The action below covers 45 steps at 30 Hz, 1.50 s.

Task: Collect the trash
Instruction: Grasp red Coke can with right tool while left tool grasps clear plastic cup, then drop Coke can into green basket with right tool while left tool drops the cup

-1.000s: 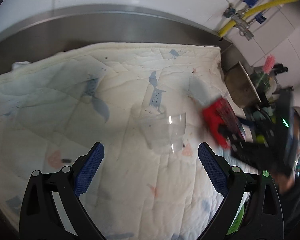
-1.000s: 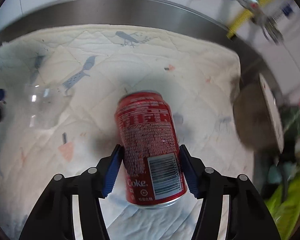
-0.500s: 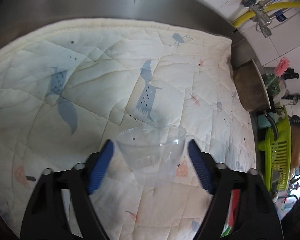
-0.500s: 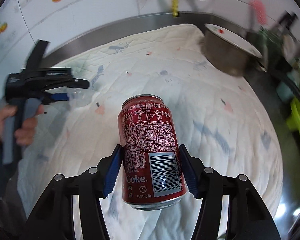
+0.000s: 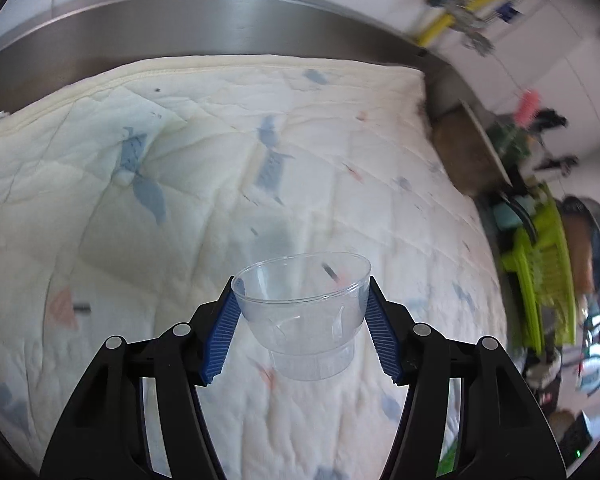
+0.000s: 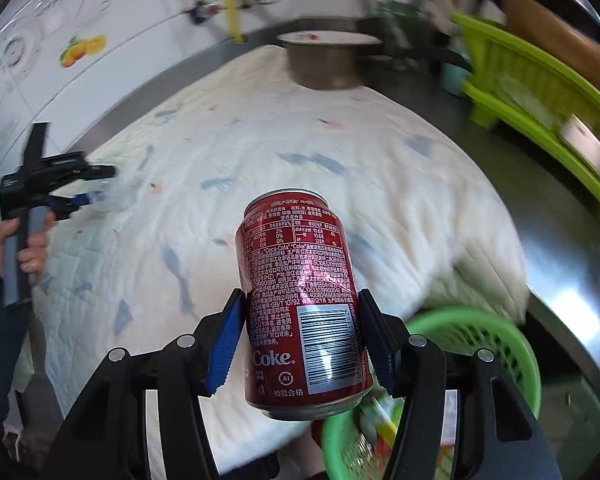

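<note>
Between the left tongs, a small clear plastic cup sits mouth-up. The ribbed blue pads touch its flared wall just under the rim, and the jaws are closing on it. It looks featherlight and thin, so I'd judge it will buckle or pop out if squeezed hard; a gentle hold just below the stiffer rim seems best.

The right tongs are clamped on a red aluminium Coke can, gripped at its lower half, top tilted away. The can's smooth, easily dented wall is best held mid-body, as here.

Just under the right tongs sits a round green plastic basket, likely where the trash goes. Beyond both tongs, a quilted cream cloth covers the steel surface.
</note>
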{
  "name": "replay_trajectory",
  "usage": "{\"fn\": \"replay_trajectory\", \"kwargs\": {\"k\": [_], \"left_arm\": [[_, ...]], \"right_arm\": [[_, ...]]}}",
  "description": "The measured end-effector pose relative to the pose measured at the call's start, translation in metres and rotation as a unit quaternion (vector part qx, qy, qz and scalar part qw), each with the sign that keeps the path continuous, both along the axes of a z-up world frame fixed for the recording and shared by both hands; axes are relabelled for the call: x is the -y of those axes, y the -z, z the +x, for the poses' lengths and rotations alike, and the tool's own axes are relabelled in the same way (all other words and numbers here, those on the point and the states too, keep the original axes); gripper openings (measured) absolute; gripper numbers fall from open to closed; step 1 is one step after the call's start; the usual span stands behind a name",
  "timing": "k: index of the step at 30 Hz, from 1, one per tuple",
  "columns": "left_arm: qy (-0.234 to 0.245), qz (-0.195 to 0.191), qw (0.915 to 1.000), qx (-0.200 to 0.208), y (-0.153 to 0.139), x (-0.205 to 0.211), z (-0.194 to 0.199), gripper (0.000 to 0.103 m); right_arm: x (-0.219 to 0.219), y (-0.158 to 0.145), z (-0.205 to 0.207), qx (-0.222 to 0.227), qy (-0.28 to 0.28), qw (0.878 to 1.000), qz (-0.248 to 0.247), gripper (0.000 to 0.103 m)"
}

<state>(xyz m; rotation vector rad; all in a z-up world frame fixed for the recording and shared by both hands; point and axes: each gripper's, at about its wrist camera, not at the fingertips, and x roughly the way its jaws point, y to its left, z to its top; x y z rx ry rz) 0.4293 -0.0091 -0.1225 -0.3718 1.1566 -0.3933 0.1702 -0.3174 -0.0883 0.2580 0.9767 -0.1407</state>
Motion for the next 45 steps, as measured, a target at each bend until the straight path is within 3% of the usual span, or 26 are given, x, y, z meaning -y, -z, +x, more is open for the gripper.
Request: {"fn": "replay_trajectory", "kwargs": {"k": [5,10,16,20,25,33,38,41,45], "left_arm": [[0.053,-0.019,0.9980,0.028,-0.020,0.019,-0.051,0.059],[0.109,-0.035,0.9930,0.032,-0.029,0.056,-0.101,0.059],[0.186,-0.042,0.9808,0.040,-0.035,0.114,-0.165,0.059],[0.230,-0.035,0.9717,0.039,-0.034,0.150,-0.203,0.059],[0.262,-0.031,0.9640,0.032,-0.028,0.185,-0.234,0.060],[0.304,0.000,0.9527,0.015,-0.003,0.244,-0.268,0.061],[0.326,0.003,0.9453,0.005,0.008,0.273,-0.280,0.066],[0.332,0.009,0.9433,0.010,0.009,0.281,-0.287,0.076],[0.330,0.012,0.9436,0.020,0.005,0.274,-0.295,0.077]], "right_arm": [[0.023,0.014,-0.043,-0.028,0.052,0.998,-0.023,0.055],[0.046,0.036,-0.080,-0.052,0.093,0.994,-0.019,0.055],[0.072,0.072,-0.123,-0.081,0.132,0.988,0.005,0.057],[0.081,0.081,-0.146,-0.079,0.145,0.986,0.026,0.068],[0.076,0.067,-0.165,-0.058,0.138,0.988,0.022,0.069],[0.052,0.029,-0.190,-0.031,0.115,0.993,-0.020,0.082],[0.041,0.018,-0.199,-0.029,0.102,0.994,-0.034,0.083],[0.036,0.015,-0.204,-0.029,0.097,0.994,-0.035,0.084],[0.027,0.009,-0.206,-0.026,0.086,0.995,-0.039,0.085]]}}
